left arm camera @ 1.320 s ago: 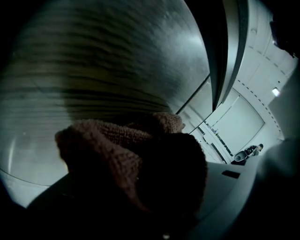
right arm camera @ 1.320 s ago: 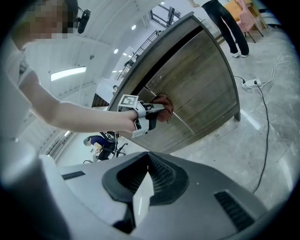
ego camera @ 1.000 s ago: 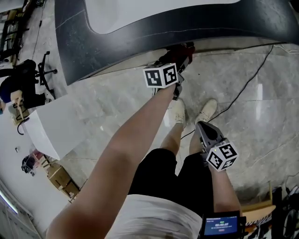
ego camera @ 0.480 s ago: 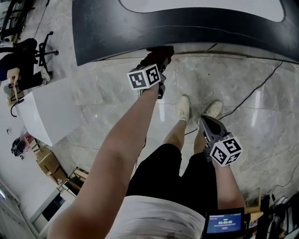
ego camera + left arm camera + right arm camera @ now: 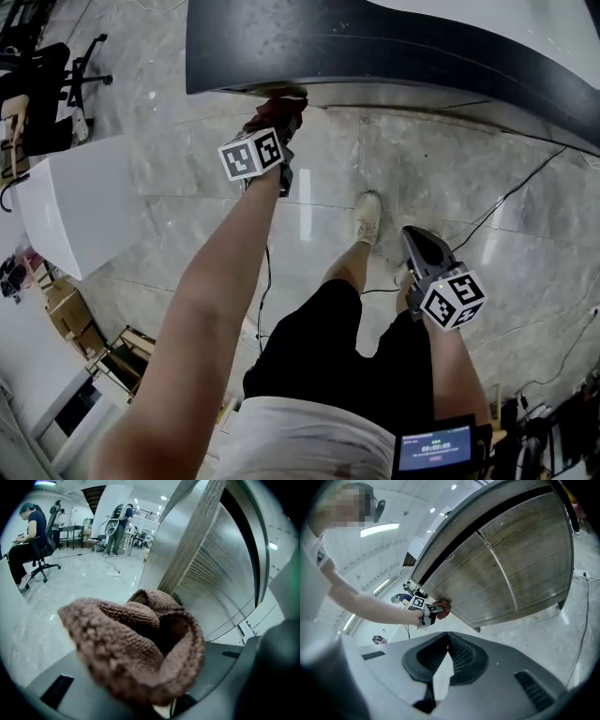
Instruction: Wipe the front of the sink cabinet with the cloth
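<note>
While the right gripper (image 5: 418,246) hangs low beside the person's right thigh, its jaws are drawn almost together with nothing between them; only a thin sliver of floor shows through in the right gripper view. A small lit screen (image 5: 433,448) sits at the person's waist just behind it. One pale shoe (image 5: 367,217) stands on the grey marble floor (image 5: 450,169), and a thin black cable (image 5: 506,197) trails across the tiles to its right, passing close to the feet.

Farther out, the left arm stretches forward and the left gripper (image 5: 281,127) pinches the brown cloth (image 5: 272,108), a bunched knitted wad that fills most of the left gripper view (image 5: 140,644). Seen from the right gripper, the cloth (image 5: 443,607) meets the wood-grain front of the sink cabinet (image 5: 501,573) near its lower edge, towards its left end. From the head view the dark countertop (image 5: 375,47) overhangs that spot and hides the front itself. A vertical seam divides the cabinet doors, and a short foot (image 5: 560,605) holds the far end off the floor.

Off to the left stands a white table (image 5: 66,206), well apart from the cabinet. Beyond it is a black office chair (image 5: 56,84). In the left gripper view, a seated person (image 5: 28,536) shows farther back in the room.
</note>
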A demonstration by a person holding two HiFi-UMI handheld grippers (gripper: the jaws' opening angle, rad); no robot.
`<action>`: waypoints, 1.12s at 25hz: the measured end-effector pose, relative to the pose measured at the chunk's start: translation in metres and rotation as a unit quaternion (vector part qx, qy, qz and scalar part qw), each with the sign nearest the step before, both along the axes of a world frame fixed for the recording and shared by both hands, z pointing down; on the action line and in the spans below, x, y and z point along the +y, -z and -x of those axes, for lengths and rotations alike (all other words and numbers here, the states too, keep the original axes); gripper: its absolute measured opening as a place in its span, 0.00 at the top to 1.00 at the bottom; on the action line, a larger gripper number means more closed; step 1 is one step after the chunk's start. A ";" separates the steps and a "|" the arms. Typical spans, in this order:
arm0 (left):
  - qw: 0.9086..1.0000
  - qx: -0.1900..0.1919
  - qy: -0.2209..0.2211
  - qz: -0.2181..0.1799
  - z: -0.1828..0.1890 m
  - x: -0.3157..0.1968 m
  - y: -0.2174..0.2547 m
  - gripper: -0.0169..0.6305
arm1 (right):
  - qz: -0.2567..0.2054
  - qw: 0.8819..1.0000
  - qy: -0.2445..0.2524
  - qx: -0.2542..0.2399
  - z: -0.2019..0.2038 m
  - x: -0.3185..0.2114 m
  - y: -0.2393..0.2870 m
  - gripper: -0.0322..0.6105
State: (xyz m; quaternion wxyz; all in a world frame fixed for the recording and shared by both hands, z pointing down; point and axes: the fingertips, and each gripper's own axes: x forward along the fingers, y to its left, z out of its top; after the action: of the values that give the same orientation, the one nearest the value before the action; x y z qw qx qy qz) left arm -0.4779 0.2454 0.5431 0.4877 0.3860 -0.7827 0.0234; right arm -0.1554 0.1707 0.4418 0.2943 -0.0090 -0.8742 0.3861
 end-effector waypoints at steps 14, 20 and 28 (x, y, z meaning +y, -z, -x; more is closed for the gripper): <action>0.994 -0.034 -0.103 0.016 -0.043 -0.042 -0.031 0.77 | 0.023 0.999 0.002 -0.048 -0.025 0.010 -0.053 0.93; 0.989 -0.041 -0.138 -0.018 -0.078 -0.088 -0.026 0.77 | 0.001 0.998 0.017 -0.067 -0.036 -0.003 -0.085 0.93; 0.976 -0.035 -0.214 -0.029 -0.130 -0.153 -0.030 0.79 | -0.022 0.994 0.032 -0.102 -0.033 -0.025 -0.120 0.93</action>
State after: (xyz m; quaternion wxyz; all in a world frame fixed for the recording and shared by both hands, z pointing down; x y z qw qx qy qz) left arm -0.3476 0.0926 0.5733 0.4324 0.5571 -0.6991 0.1179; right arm -0.1223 0.1455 0.5618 0.2159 -0.0697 -0.9072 0.3542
